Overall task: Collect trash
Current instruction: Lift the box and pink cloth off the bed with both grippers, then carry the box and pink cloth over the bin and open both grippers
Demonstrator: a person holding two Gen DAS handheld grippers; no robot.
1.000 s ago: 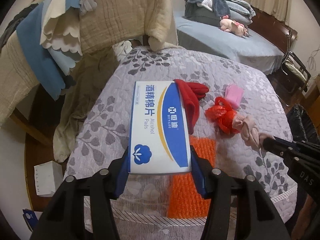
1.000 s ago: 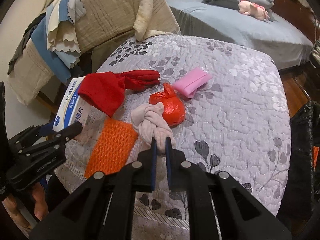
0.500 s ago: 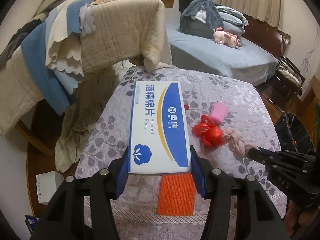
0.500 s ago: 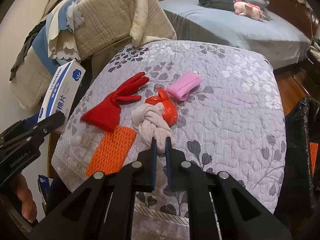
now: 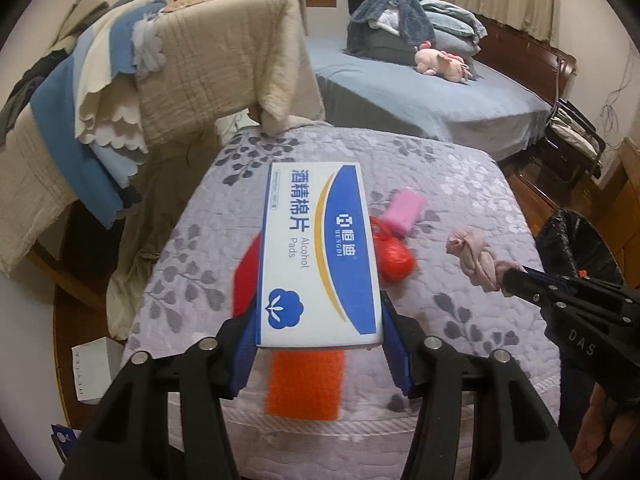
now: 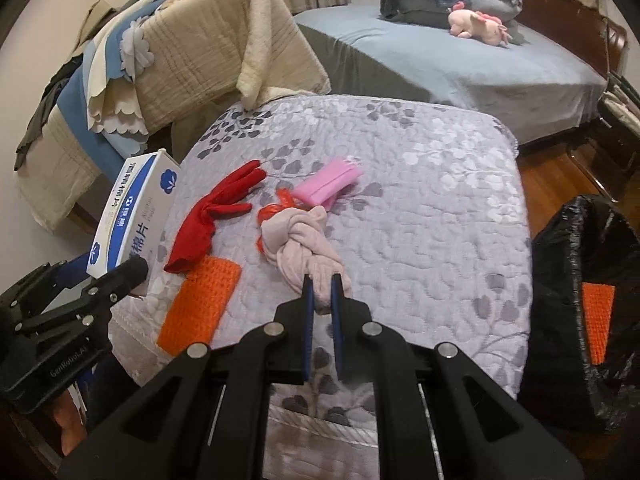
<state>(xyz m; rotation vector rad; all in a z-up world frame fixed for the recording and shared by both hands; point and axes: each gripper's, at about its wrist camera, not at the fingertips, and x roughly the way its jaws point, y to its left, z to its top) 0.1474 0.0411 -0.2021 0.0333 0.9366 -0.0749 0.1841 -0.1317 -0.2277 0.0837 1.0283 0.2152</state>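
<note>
**Two items lifted, bin at the right**

We held the left gripper [image 5: 318,336] clamped on the short end of the alcohol pads box [image 5: 318,256], jaws set apart to the width of the box. We held the right gripper [image 6: 321,300] with jaws nearly together, pinching the knotted pink cloth [image 6: 302,244] by one end. Both items appeared clear of the quilted table cover [image 6: 420,200]. The red glove [image 6: 212,216], the red plastic bag [image 5: 396,260], the pink pouch [image 6: 328,182] and the orange mesh pad [image 6: 200,304] lay on the cover. The black trash bag [image 6: 580,320] stood open just beside the table's right edge.

Risks, in our judgement:
- The box was gripped at one end only; its long overhang could lever it out of the pads during a quick swing.
- The cloth hung from a small pinch of fabric and could slip free before reaching the bag.
- The grippers were near each other; crossing toward the bag could bring them into contact.

View differences:
- The right wrist view showed the whole glove and something orange inside the bag.
- The left wrist view hid most of the glove behind the box, but showed the box label and a white carton [image 5: 94,368] on the floor.
</note>
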